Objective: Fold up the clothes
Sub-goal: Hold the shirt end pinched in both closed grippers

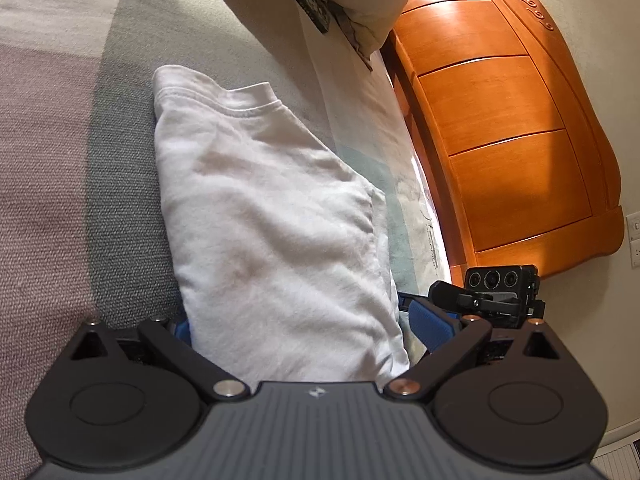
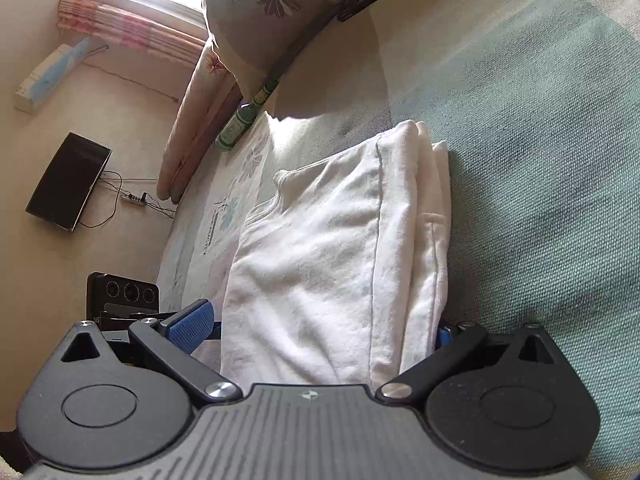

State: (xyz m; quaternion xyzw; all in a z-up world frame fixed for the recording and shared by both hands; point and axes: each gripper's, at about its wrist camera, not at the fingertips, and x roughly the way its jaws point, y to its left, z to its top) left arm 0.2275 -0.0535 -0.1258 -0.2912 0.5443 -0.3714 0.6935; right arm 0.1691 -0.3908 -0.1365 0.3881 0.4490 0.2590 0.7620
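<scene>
- left gripper (image 1: 306, 326): jaws wide, straddling the folded shirt (image 1: 272, 220)
- right gripper (image 2: 326, 330): jaws wide, same shirt between them
- shirt flat on the bed (image 2: 540, 160)

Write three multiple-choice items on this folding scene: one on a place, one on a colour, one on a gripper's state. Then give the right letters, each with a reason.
1. Where does the folded garment lie?
A. on the bed cover
B. on the floor
C. inside a drawer

2. What colour is the garment?
A. blue
B. white
C. red

3. How does the left gripper stand?
A. shut and empty, away from the cloth
B. out of view
C. open, a finger on each side of the cloth

Answers:
1 A, the cover shows all round it.
2 B, white in both wrist views.
3 C, its blue pads sit wide apart with the cloth between them.
</scene>
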